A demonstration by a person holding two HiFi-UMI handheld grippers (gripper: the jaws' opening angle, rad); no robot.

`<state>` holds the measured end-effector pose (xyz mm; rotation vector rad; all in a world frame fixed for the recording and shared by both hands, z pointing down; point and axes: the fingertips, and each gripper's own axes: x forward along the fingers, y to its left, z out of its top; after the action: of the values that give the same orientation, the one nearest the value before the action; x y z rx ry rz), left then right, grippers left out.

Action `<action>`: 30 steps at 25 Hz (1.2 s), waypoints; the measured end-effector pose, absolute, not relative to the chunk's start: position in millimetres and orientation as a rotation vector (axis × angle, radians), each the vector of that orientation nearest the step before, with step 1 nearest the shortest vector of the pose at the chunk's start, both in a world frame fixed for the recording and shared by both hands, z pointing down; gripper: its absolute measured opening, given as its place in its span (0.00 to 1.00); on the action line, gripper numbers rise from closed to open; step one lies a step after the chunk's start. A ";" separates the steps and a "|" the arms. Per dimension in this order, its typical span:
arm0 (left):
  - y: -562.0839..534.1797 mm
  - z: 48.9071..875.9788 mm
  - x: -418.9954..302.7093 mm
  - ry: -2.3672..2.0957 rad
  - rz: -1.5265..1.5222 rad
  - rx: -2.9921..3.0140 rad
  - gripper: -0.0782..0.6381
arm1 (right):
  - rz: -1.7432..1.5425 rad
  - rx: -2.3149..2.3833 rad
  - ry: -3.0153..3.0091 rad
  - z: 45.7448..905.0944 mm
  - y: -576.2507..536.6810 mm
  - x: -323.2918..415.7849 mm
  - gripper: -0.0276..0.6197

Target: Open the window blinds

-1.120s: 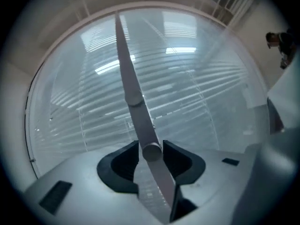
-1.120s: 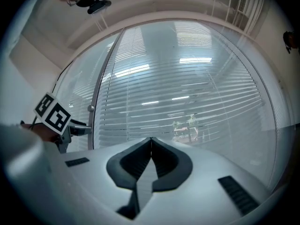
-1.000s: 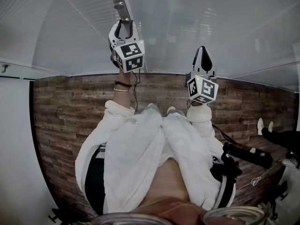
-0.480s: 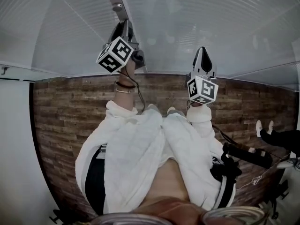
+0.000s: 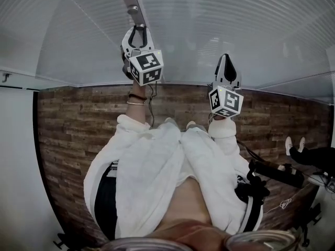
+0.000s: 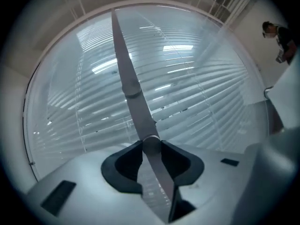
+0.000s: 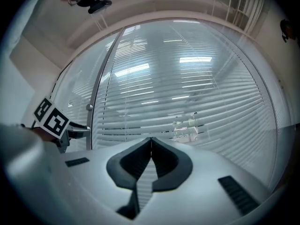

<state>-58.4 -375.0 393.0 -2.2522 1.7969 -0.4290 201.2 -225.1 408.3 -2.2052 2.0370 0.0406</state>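
Here my left hand-held gripper (image 5: 137,31), jaws just closed in, pinches the tilt wand (image 6: 132,93) at upper centre so I can twist it and open the blinds (image 5: 246,20) filling the top; my right hand-held gripper (image 5: 226,60) waits pressed together, empty

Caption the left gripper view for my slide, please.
Left gripper, jaws just closed on the tilt wand, facing the blinds.

I can read no words, numbers or brand names anywhere. The only print is the black-and-white square markers on the left marker cube (image 5: 145,67) of the left gripper (image 5: 137,34) and the right marker cube (image 5: 226,100) of the right gripper (image 5: 226,60). They carry no letters.
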 end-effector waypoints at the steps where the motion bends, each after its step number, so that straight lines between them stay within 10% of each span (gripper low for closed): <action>1: -374.5 392.2 -58.3 1.789 -0.436 -2.239 0.28 | 0.039 -2.207 2.034 408.6 -224.6 202.2 0.06; 10: -373.4 386.7 -62.0 2.022 0.311 -2.918 0.28 | 0.035 -2.217 2.026 407.9 -224.2 206.0 0.06; 20: -368.2 381.5 -55.4 1.786 -0.462 -2.120 0.29 | 0.039 -2.198 2.045 406.8 -221.8 199.0 0.06; 30: -369.8 380.5 -59.3 1.976 -0.013 -2.637 0.28 | 0.028 -2.204 2.033 408.8 -219.0 204.1 0.06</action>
<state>-59.3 -369.8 380.5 -2.6371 1.9759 -0.0133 204.1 -219.0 408.8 -2.2037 2.0326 0.0276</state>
